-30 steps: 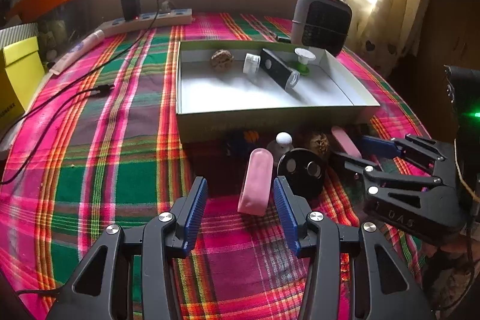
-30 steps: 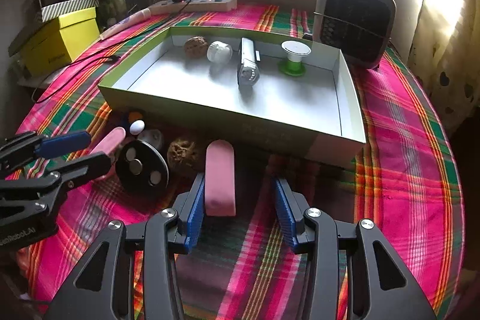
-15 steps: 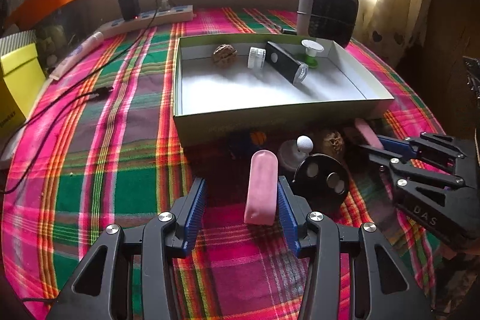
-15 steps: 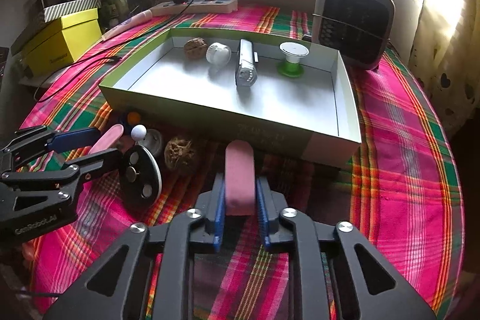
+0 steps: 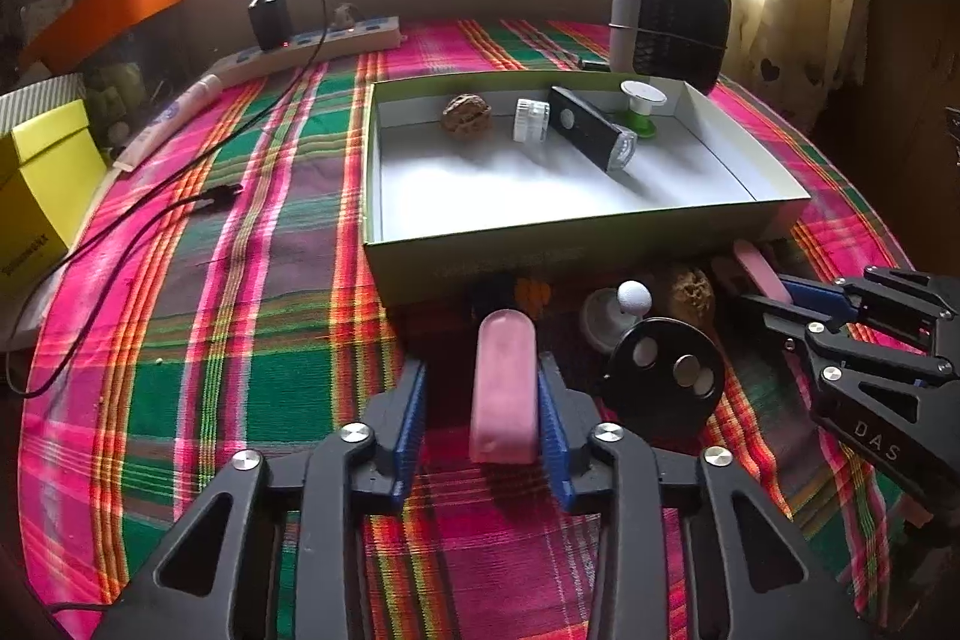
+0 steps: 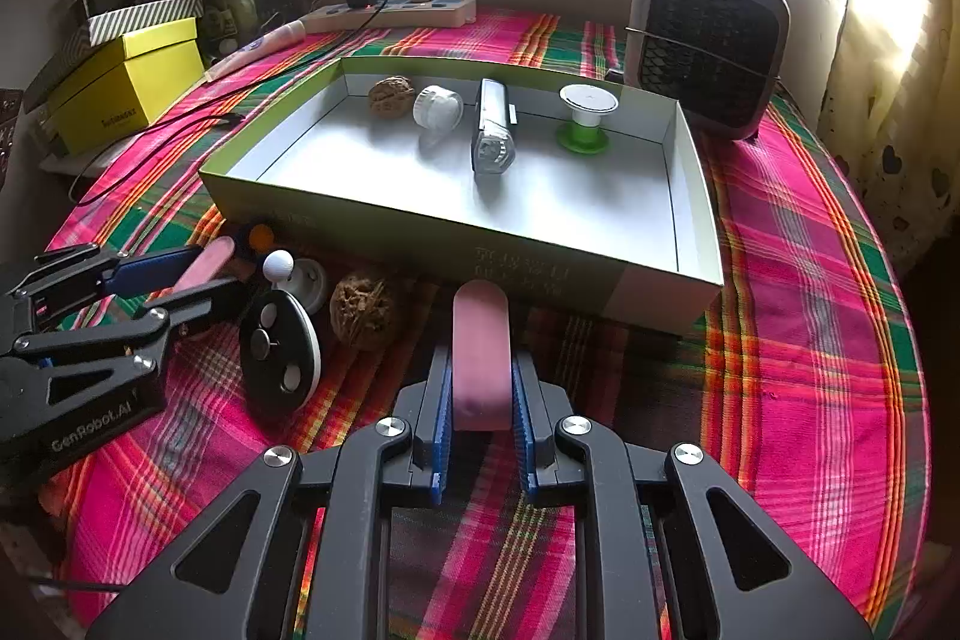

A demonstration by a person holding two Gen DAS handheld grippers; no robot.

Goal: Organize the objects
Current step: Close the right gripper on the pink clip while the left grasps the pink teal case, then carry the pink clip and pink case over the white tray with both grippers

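Note:
A green-walled tray (image 5: 576, 235) (image 6: 420, 235) holds a walnut (image 5: 466, 113), a white cap (image 5: 531, 120), a black flashlight (image 5: 591, 135) and a green-and-white spool (image 5: 642, 109). In front of it lie two pink erasers. My left gripper (image 5: 480, 403) stands around one pink eraser (image 5: 504, 385); its right pad touches it and a gap shows on the left. My right gripper (image 6: 480, 400) is shut on the other pink eraser (image 6: 480, 352), also seen in the left wrist view (image 5: 759, 271). A black disc (image 5: 666, 373) (image 6: 279, 343), a second walnut (image 6: 363, 304) and a white knob (image 6: 279, 265) lie between the two grippers.
A grey heater (image 6: 708, 40) stands behind the tray on the right. A power strip (image 5: 312, 46) with a black charger and cable lies at the back left. A yellow box (image 6: 126, 91) stands at the left table edge. A plaid cloth (image 5: 240, 340) covers the table.
My right gripper has shut on its pink eraser. My left gripper has narrowed around the other eraser and moved slightly left and back.

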